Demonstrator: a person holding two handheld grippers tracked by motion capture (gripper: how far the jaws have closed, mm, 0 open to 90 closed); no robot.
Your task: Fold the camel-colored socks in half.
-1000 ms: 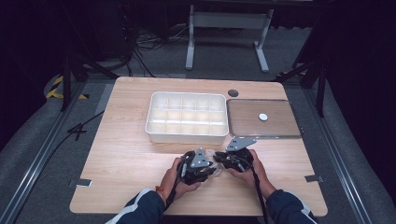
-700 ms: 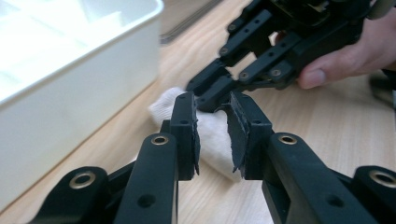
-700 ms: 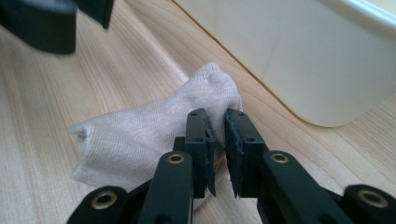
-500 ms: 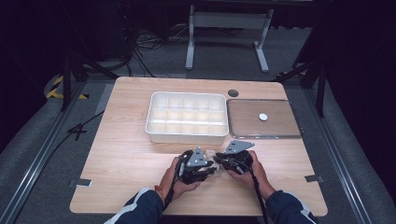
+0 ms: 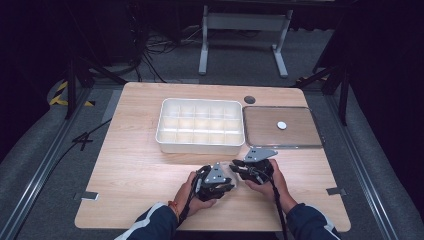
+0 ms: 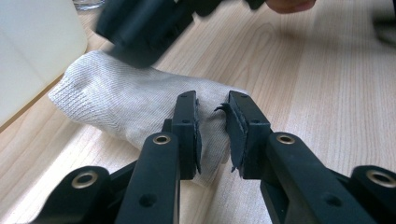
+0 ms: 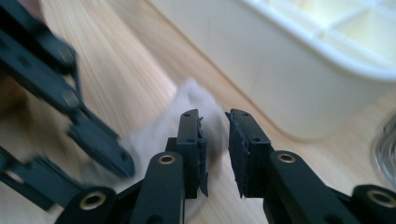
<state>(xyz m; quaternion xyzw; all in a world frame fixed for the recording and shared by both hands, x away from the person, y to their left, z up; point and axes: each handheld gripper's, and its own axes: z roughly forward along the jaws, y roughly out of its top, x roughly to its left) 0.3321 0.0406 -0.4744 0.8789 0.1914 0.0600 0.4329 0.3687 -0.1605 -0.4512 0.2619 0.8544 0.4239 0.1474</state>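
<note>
With the beige sock point(image 6: 130, 102) lying flat on the table just under and ahead of both tools, the left gripper point(image 6: 212, 133) and right gripper point(image 7: 215, 151) each stand slightly spread, pinching nothing, so each should sink onto the cloth before closing.

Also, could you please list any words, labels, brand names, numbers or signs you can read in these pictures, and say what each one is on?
There is no readable text.
The sock, the white compartment tray, the wooden table and the lidded brown tray are all unmarked.
The left gripper and right gripper carry no lettering, just screws.
The yellow-and-black striped tape on the floor is a hazard marking without words.
</note>
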